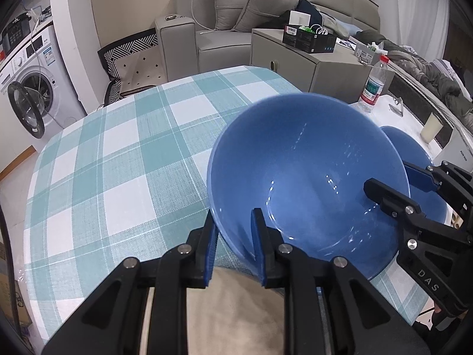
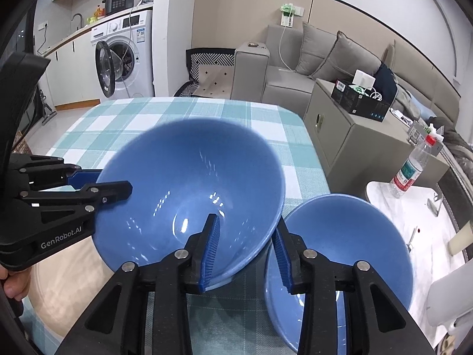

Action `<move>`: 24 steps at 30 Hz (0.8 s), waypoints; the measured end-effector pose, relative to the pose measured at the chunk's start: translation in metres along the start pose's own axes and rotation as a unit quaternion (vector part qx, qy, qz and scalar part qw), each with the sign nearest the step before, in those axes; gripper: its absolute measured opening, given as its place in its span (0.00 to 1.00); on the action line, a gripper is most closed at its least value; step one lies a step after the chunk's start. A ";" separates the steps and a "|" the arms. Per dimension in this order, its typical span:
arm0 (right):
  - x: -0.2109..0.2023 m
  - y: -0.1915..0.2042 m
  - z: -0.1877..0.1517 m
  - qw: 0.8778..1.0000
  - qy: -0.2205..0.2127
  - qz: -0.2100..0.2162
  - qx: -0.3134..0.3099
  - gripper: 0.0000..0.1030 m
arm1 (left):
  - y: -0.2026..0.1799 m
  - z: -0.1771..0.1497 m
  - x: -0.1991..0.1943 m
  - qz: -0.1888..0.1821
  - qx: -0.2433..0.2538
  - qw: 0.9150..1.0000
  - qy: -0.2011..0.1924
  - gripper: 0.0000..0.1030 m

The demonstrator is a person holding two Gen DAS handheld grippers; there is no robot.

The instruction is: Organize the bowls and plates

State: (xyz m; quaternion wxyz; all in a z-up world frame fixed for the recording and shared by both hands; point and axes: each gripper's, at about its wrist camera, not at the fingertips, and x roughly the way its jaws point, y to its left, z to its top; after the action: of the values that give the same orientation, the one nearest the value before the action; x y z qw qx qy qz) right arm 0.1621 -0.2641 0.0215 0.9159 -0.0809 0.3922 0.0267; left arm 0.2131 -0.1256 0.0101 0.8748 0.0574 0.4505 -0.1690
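Gripping large blue bowl point(image 1: 307, 177) rim, left gripper point(image 1: 233, 245) clamping shut, tilting it at frame centre above checked desk point(image 1: 118, 162). Right gripper point(image 2: 246, 254) straddling opposite rim, pads slack, likely releasing. Small blue bowl point(image 2: 348, 236) sitting lower right, probably awaiting nesting.

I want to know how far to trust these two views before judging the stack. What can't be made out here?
- Underside of the large blue bowl: hidden by its own wall in both views, so whether it rests on the checked tablecloth is unclear.
- Small blue bowl: near part covered by the right gripper; in the left wrist view mostly behind the large bowl.
- Bottle label: too small to read.
- Left gripper: rim contact hidden by its pads.
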 end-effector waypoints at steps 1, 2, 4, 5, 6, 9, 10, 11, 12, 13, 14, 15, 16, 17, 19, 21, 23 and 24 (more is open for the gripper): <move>-0.001 -0.002 0.000 1.000 -0.001 0.006 0.002 0.37 | 0.000 0.000 -0.001 -0.001 -0.001 1.000 0.000 0.21; -0.001 -0.003 0.000 1.000 -0.002 0.010 0.002 0.37 | 0.000 -0.001 -0.001 -0.002 -0.001 1.000 0.000 0.21; -0.003 -0.006 0.000 1.000 -0.004 0.018 0.005 0.38 | 0.001 -0.001 -0.003 -0.003 -0.002 1.000 0.000 0.21; -0.005 -0.008 0.000 1.000 -0.008 0.022 0.007 0.39 | 0.001 -0.001 -0.004 -0.003 -0.003 1.000 -0.001 0.21; -0.006 -0.009 0.000 1.000 -0.009 0.023 0.009 0.42 | 0.001 -0.001 -0.006 -0.004 -0.004 1.000 -0.003 0.21; -0.008 -0.010 -0.001 1.000 -0.016 0.025 0.004 0.47 | 0.002 0.000 -0.013 -0.010 -0.010 1.000 -0.010 0.21; -0.009 -0.011 -0.001 0.999 -0.018 0.029 0.002 0.47 | 0.002 0.000 -0.015 -0.010 -0.011 1.000 -0.012 0.22; -0.010 -0.011 -0.002 0.999 -0.020 0.033 0.002 0.48 | 0.002 0.000 -0.017 -0.009 -0.011 1.000 -0.015 0.25; -0.011 -0.011 -0.002 0.999 -0.022 0.038 0.001 0.50 | 0.002 -0.001 -0.019 -0.008 -0.012 1.000 -0.017 0.28; -0.012 -0.013 -0.003 0.999 -0.024 0.041 0.001 0.53 | 0.001 -0.001 -0.020 -0.008 -0.013 1.000 -0.017 0.31; -0.013 -0.014 -0.003 0.999 -0.025 0.045 0.001 0.55 | 0.001 -0.001 -0.021 -0.009 -0.015 1.000 -0.017 0.35; -0.015 -0.016 -0.003 0.998 -0.027 0.049 0.001 0.60 | 0.000 -0.001 -0.022 -0.011 -0.017 1.000 -0.018 0.37; -0.016 -0.019 -0.003 0.998 -0.030 0.056 0.001 0.70 | -0.001 -0.001 -0.023 -0.012 -0.018 1.000 -0.018 0.42; -0.019 -0.021 -0.003 0.998 -0.033 0.060 0.003 0.76 | -0.003 -0.001 -0.025 -0.014 -0.018 1.000 -0.018 0.48; -0.025 -0.026 -0.002 0.997 -0.043 0.061 0.010 0.86 | -0.007 -0.001 -0.026 -0.020 -0.018 0.999 -0.018 0.49; -0.031 -0.031 -0.003 0.997 -0.047 0.067 0.014 0.90 | -0.011 0.000 -0.027 -0.028 -0.014 0.999 -0.014 0.49; -0.034 -0.034 -0.002 0.996 -0.049 0.065 0.017 0.95 | -0.014 0.000 -0.028 -0.035 -0.013 0.999 -0.015 0.50; -0.035 -0.035 -0.002 0.997 -0.049 0.064 0.018 0.97 | -0.016 0.001 -0.028 -0.038 -0.015 0.999 -0.015 0.50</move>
State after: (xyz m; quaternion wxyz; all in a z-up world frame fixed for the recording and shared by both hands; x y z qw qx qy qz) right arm 0.1410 -0.2986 0.0499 0.9317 -0.0382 0.3519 0.0819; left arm 0.1931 -0.1337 0.0342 0.8753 0.0246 0.4414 -0.1963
